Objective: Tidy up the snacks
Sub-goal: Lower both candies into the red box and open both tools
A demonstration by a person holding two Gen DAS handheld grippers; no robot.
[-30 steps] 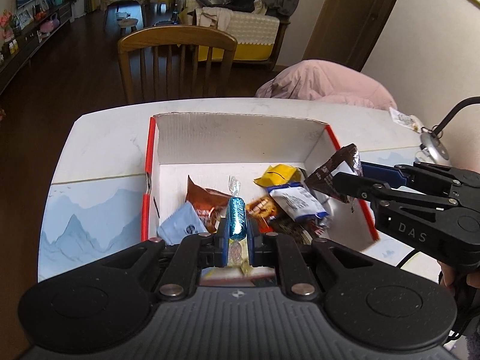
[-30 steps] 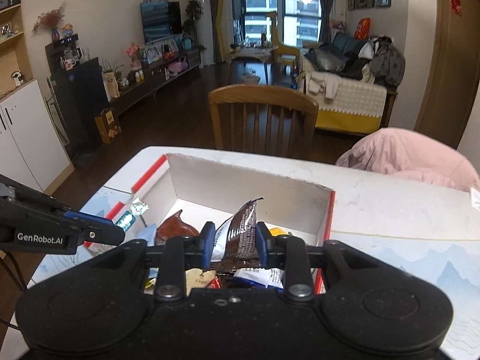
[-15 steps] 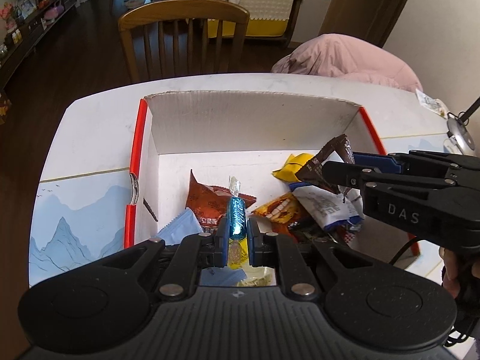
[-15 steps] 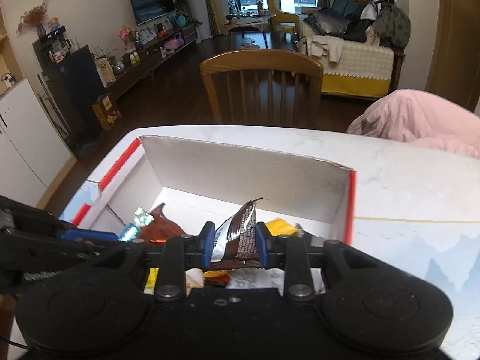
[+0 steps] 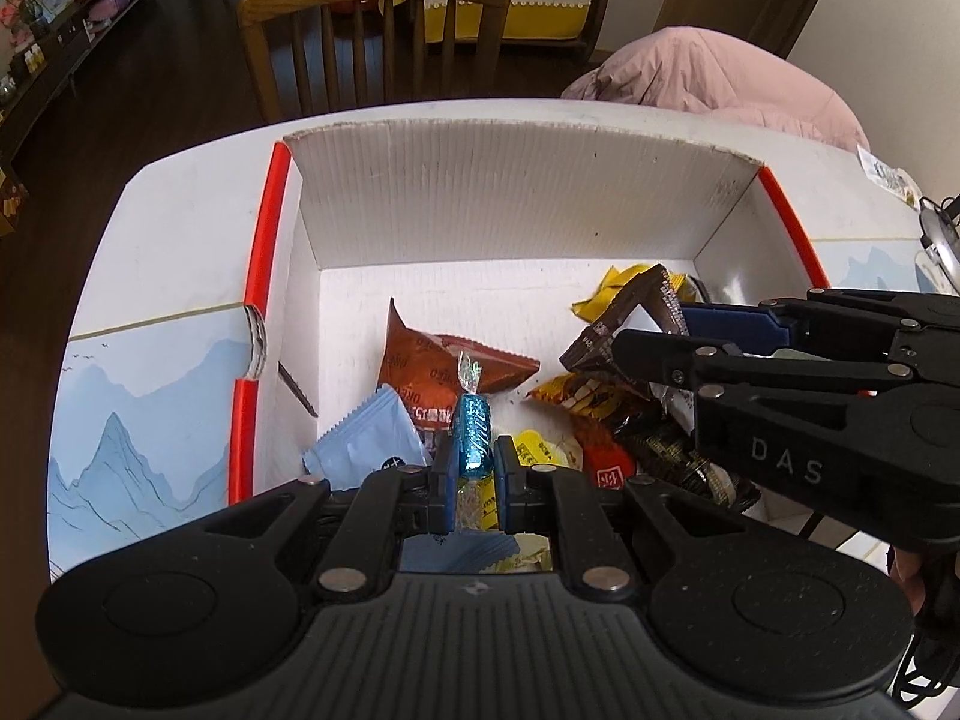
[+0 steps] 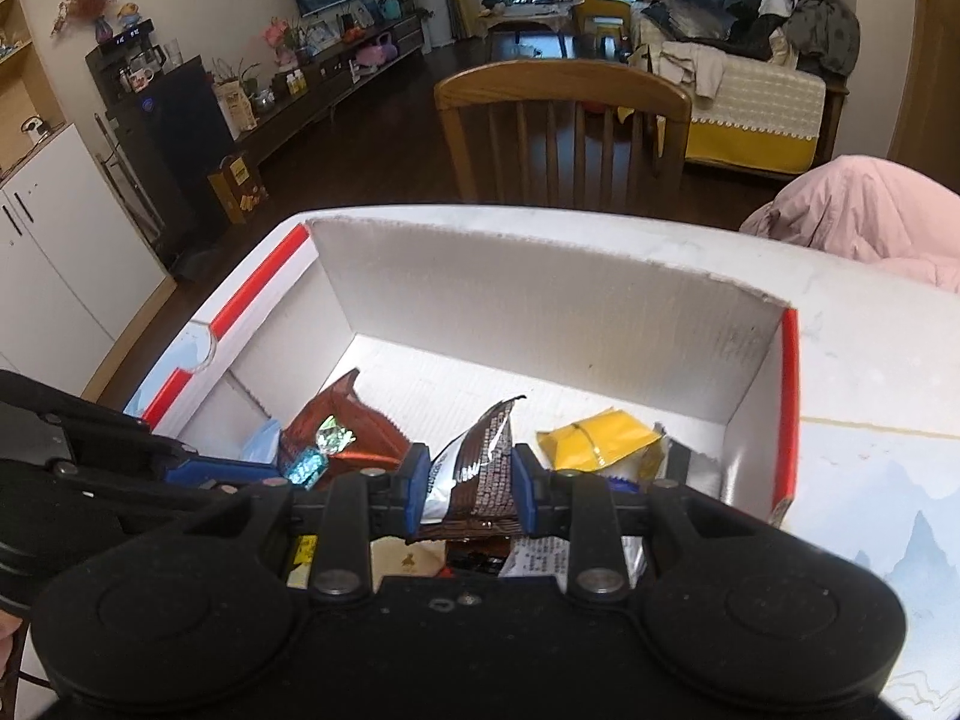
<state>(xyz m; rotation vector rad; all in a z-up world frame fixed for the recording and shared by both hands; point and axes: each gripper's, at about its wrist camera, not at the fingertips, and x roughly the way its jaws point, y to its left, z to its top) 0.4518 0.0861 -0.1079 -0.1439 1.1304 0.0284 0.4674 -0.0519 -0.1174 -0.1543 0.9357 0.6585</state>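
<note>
A white cardboard box (image 5: pixel 516 204) with red side rims holds several snack packets: a brown packet (image 5: pixel 438 366), a pale blue one (image 5: pixel 372 450) and a yellow one (image 6: pixel 594 441). My left gripper (image 5: pixel 472 468) is shut on a blue foil-wrapped candy (image 5: pixel 473 435), upright over the near left part of the box. My right gripper (image 6: pixel 470 480) is shut on a dark brown and silver wrapper (image 6: pixel 480 468) over the near right part. In the left wrist view the right gripper (image 5: pixel 654 342) comes in from the right with the wrapper (image 5: pixel 630 324). The candy (image 6: pixel 309 465) shows in the right wrist view too.
The box sits on a white table (image 5: pixel 180 228) with a blue mountain-print mat (image 5: pixel 138 420). A wooden chair (image 5: pixel 378 18) stands at the far edge, a pink padded garment (image 5: pixel 720 84) at the far right. A lamp base and small packet (image 5: pixel 888 174) lie at the right edge.
Both grippers have sunk and tilted further down over the box, each keeping its snack. The box now fills more of both views.
</note>
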